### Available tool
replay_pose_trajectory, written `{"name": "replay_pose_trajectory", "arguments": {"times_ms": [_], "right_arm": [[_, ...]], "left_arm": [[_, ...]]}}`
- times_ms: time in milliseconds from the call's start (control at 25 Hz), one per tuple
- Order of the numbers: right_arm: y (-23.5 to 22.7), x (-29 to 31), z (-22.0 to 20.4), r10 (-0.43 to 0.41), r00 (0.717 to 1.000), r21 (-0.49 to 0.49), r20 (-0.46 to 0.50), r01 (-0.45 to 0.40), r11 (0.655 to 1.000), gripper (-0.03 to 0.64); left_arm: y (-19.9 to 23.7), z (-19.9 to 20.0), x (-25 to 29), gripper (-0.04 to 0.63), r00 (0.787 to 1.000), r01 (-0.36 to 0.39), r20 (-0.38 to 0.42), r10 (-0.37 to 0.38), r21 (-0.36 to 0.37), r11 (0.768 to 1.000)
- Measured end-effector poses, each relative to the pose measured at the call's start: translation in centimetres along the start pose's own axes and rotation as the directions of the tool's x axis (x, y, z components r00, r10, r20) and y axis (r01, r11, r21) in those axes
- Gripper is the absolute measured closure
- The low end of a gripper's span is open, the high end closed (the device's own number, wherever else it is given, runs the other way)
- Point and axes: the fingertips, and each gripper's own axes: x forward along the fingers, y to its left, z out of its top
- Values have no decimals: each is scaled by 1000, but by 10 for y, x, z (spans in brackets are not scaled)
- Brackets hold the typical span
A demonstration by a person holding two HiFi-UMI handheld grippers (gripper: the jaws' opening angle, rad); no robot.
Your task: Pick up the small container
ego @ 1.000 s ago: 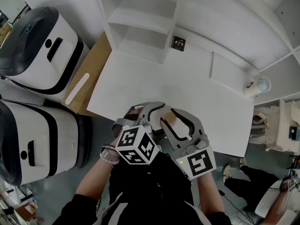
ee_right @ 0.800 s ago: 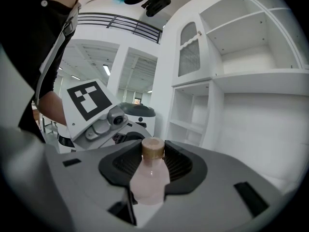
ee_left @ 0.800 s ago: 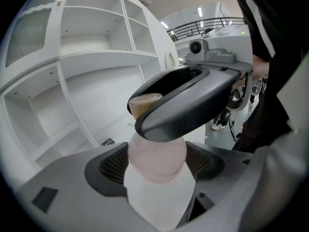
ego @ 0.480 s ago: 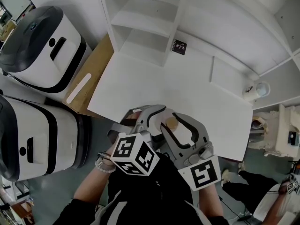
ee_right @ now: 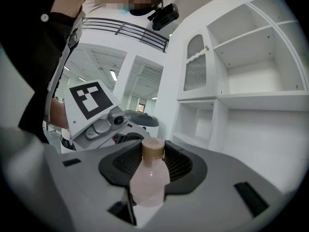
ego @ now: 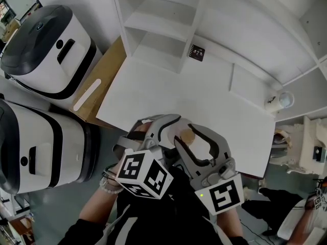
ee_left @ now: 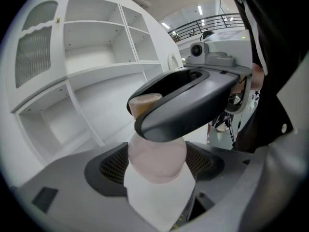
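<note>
A small pale-pink bottle [ee_right: 149, 181] with a tan cap [ego: 187, 135] is held over the near edge of the white table [ego: 204, 93]. In the head view my left gripper [ego: 157, 130] and right gripper [ego: 193, 138] meet around it, jaws crossing. In the left gripper view the bottle's body [ee_left: 157, 156] sits between the left gripper [ee_left: 157, 151] pads, above a white label, and a right jaw crosses over its neck. The right gripper [ee_right: 152, 164] has the bottle between its pads, cap pointing away. Both grippers look shut on it.
White open shelves [ego: 158, 19] stand at the table's far side, with a small black device [ego: 195, 51] on the table beside them. A white cup [ego: 280, 100] stands at the far right corner. Two white-and-black machines [ego: 43, 50] and a brown board [ego: 99, 88] lie to the left.
Both grippers have stayed together around the bottle and drifted slightly toward me. The bottle is still held.
</note>
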Motion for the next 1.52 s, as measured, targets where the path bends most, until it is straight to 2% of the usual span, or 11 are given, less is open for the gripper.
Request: {"name": "replay_pose_trajectory", "arguments": {"times_ms": [840,1520], "right_arm": [[7,0,5,37,999,-6,6,-37,999,469],[2,1,5,25,1000,-2,4,-25,1000,468]], "left_arm": [[-1,0,-8,229,1000,-15,-1,15,-14,1000],[2,2,-6,229,1000,-11,1,11,-5,1000]]}}
